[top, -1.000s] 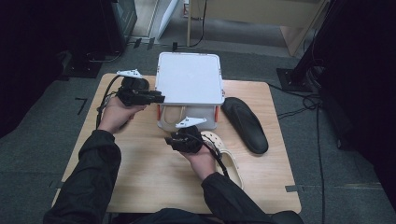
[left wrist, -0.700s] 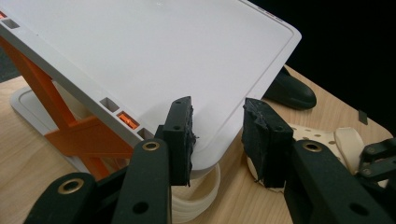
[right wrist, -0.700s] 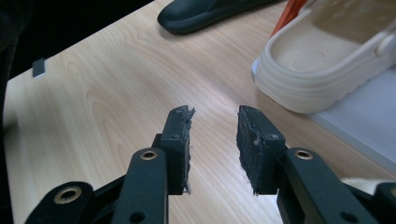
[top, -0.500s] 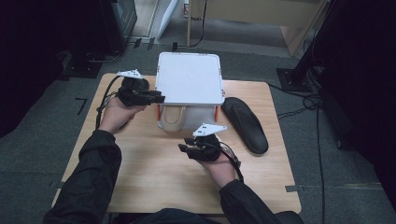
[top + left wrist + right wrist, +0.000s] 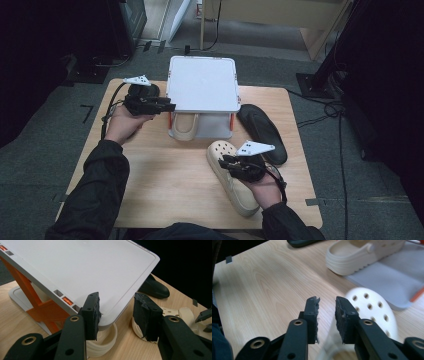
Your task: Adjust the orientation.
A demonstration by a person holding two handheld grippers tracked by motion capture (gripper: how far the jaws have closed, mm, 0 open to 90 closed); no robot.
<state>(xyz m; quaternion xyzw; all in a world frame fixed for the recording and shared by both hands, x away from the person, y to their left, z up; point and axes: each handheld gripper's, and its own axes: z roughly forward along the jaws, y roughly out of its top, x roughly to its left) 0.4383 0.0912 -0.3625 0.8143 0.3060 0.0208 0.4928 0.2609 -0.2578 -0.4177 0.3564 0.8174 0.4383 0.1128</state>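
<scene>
Cream clog (image 5: pixel 232 176) flat on table (image 5: pixel 165 180), front-right, toe toward rack (image 5: pixel 202 82) | right gripper (image 5: pixel 227 164) jaws just closing on its blurred rim, contact unclear | left gripper (image 5: pixel 167 106) jaws just opening, straddling rack top's corner, one pad touching | second clog (image 5: pixel 185 125) under rack | black insole (image 5: pixel 262 132) right

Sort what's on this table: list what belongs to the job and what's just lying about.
In the job:
white box with its raised lid
cream clog under the lid
cream clog nearer the person

Lying about:
black shoe beside the box
</scene>
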